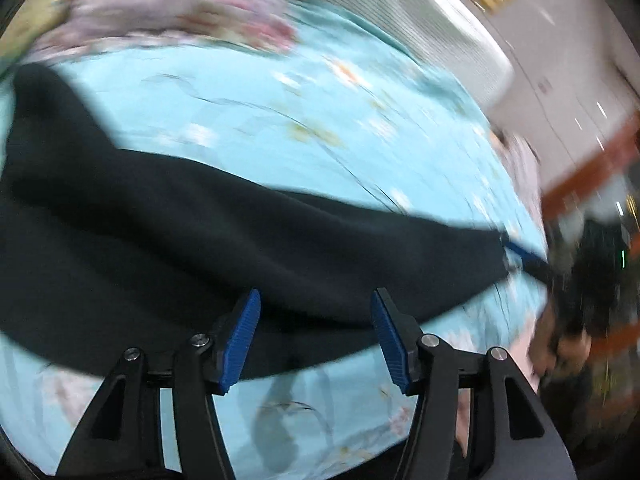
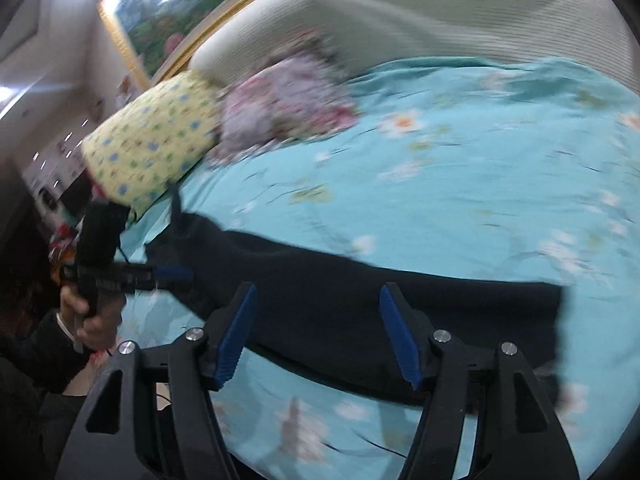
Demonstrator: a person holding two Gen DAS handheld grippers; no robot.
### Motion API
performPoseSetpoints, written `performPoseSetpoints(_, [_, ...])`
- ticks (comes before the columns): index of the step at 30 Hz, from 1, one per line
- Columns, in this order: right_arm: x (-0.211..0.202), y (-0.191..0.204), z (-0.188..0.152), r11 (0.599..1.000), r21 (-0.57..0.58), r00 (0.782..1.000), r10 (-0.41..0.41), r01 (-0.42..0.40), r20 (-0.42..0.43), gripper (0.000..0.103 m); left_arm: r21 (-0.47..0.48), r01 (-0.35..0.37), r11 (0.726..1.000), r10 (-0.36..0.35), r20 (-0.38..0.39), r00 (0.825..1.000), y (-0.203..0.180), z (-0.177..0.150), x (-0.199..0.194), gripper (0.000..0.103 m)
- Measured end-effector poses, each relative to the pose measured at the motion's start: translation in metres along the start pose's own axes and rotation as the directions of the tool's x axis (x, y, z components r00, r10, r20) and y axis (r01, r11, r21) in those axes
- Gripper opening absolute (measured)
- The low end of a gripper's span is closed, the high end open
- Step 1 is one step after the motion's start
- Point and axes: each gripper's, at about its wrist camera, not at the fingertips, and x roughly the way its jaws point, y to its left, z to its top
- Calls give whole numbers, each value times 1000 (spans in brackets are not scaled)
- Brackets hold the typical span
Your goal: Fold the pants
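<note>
Seeing the long black soft-fabric pants [image 1: 168,220] laid flat in a band along the near edge of the light blue floral bedsheet [image 1: 304,120], both views motion-blurred.

Left wrist view: our left gripper [image 1: 316,336] has its jaws spread wide, ribbed blue pads [image 1: 238,344] over the near hem of the pants, nothing between them. At the bed's right edge we see the other tool's blue tip [image 1: 520,254] touching the pants' end; whether it grips there, we can't tell from this view. The hand behind it is smeared.

Right wrist view: our right gripper [image 2: 318,332] is also wide open, empty, pads hovering over the pants [image 2: 360,300]. This view shows the pants' squared-off right end, cut off in the other. It also shows the left hand [image 2: 94,320] wrapped round the black tool handle at the bed's left edge, blue finger [image 2: 174,274] at the pants' left end.

Only the right view gives a yellow pillow with blue dots [image 2: 152,144], clearly, at the bed's far left corner, beside a pink-purple floral bundle [image 2: 288,100]. White ribbed padded headboard [image 2: 440,16] runs along the far edge; gold-framed picture [image 2: 172,4] above.

Fabric is matte, few wrinkles. Waistband versus cuffs: can't make out.
</note>
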Motion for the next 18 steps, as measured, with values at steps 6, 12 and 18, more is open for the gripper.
performPoseSetpoints(6, [55, 65, -1, 989, -118, 996, 79, -85, -51, 65, -181, -126, 975, 142, 73, 987, 50, 40, -39, 64])
performPoseSetpoints(12, [104, 123, 1, 962, -252, 993, 86, -105, -85, 65, -268, -216, 939, 246, 82, 966, 78, 83, -43, 64])
performPoseSetpoints(18, [152, 165, -3, 916, -400, 994, -24, -20, -105, 65, -310, -311, 899, 343, 55, 938, 100, 99, -25, 49])
